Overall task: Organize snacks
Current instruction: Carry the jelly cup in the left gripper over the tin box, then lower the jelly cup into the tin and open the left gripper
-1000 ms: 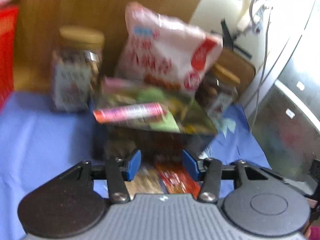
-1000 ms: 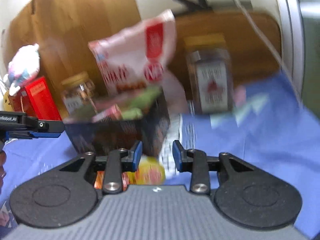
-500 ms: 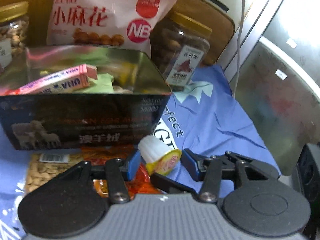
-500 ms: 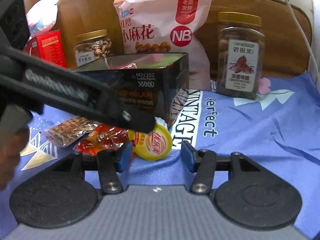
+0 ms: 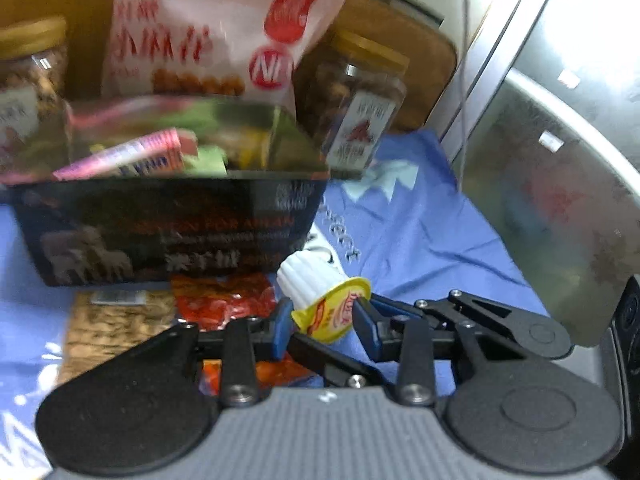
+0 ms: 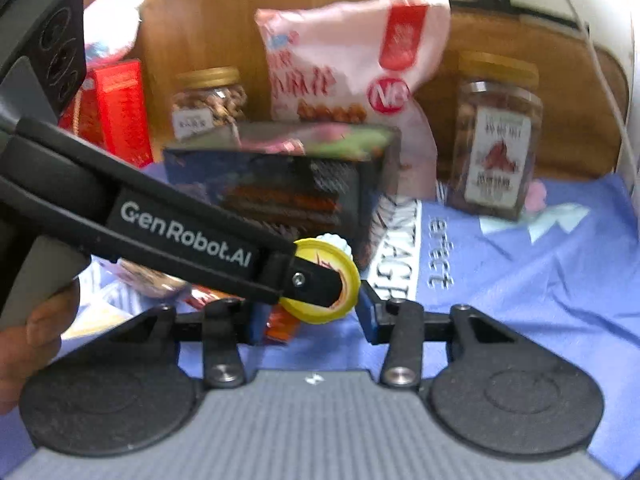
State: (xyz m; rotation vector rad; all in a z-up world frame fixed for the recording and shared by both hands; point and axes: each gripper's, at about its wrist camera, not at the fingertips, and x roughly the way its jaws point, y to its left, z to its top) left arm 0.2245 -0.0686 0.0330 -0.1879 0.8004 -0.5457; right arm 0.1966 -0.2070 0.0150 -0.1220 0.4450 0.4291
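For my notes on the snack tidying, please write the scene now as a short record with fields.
target: small white ribbed jelly cup with yellow foil lid, on its side on blue cloth
left tool: jaws closing around the cup's lid
right tool: closing, pads either side of cup
container: dark metal tin, open, holding snacks
behind: pink snack bag

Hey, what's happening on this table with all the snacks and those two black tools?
A person is tidying snacks with two hand-held grippers. Both meet at a small jelly cup with a yellow lid, lying on the blue cloth in front of the dark tin already holding snacks. The left gripper is closing around the cup; the right gripper is closing beside it too. A red packet lies loose.
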